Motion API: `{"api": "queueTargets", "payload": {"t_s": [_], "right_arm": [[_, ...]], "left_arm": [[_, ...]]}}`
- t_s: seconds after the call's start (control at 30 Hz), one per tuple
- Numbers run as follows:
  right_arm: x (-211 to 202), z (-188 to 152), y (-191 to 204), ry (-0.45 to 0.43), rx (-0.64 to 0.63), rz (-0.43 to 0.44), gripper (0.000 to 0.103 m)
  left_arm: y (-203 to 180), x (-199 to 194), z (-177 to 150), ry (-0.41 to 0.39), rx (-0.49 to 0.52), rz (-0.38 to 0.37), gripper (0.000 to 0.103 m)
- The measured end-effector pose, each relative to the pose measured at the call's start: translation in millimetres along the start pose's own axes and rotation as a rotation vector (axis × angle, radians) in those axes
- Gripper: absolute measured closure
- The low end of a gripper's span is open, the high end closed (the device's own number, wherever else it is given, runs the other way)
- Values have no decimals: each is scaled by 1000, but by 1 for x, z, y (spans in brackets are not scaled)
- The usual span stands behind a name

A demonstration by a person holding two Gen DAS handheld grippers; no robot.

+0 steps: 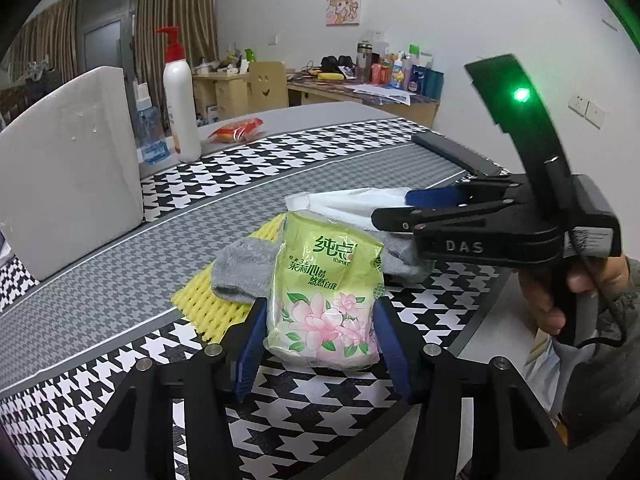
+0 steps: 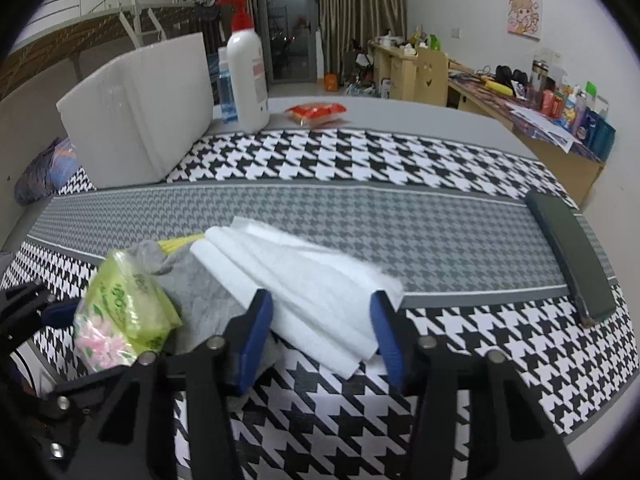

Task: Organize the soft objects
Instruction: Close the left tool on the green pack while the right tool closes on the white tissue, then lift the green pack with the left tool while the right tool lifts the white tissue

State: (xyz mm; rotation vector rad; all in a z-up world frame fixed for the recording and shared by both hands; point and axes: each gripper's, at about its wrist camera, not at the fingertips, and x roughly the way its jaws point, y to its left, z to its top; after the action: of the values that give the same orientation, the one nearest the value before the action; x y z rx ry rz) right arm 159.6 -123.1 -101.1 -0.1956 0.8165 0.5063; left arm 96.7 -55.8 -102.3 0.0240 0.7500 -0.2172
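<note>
Checked black-and-white cloth [image 2: 360, 160] covers the big table, with a grey band running across its middle. At the far left side stands a white foam box [image 2: 140, 120]. Just beside it is a tall white bottle [image 2: 248, 76] with a red pump top, and a small blue bottle [image 1: 150, 128] sits close to that. A red snack bag [image 2: 316, 114] lies on the bare grey table past the cloth. A long dark flat case [image 2: 572, 256] rests on the cloth at the right end.

Near the front edge is a pile of soft things. A yellow foam net [image 1: 208, 312] is at the bottom. A grey sock [image 1: 240, 272] lies on it. A white folded sheet [image 2: 304, 280] rests over the sock.

The left gripper [image 1: 322, 344] has its blue fingers [image 1: 252, 352] on both sides of a green tissue pack [image 1: 328, 288] with pink flowers. They seem to touch it, one on each side, so it looks held.

The right gripper [image 2: 322, 340] has its fingers spread wide on either side of the white sheet's near end. They are not squeezing it. A hand [image 1: 560, 296] holds this gripper's handle.
</note>
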Motion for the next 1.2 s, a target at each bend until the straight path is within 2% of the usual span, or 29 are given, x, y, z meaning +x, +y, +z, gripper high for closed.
{"api": "queueTargets", "payload": {"t_s": [0.3,0.4,0.6,0.7,0.73,0.8,0.9,1.07,1.2], "right_arm": [[5,0,-4,29,2,-30,82],[0,2,-4,15,-13,-44,85],[-5,6,-6,9,-19,-65,85],[-3,9,3,13,-87,-41,83],[-1,10,5,16,-98,-41,81],[2,12,8,20,-112,-49,67],[5,13,11,21,-137,-26,55],[15,16,9,47,-132,-24,54],[21,15,5,64,-105,17,54]], "left_arm": [[-1,-6,0,-19,-7,-7,49],[1,-9,0,-28,-13,-5,49],[3,-15,0,-43,-18,-6,49],[5,-16,0,-46,-24,-5,49],[5,-16,0,-47,-26,-5,49],[6,-18,0,-50,-28,-3,49],[9,-20,0,-53,-37,3,49],[12,-22,0,-57,-47,5,49],[14,-22,0,-59,-51,5,49]]}}
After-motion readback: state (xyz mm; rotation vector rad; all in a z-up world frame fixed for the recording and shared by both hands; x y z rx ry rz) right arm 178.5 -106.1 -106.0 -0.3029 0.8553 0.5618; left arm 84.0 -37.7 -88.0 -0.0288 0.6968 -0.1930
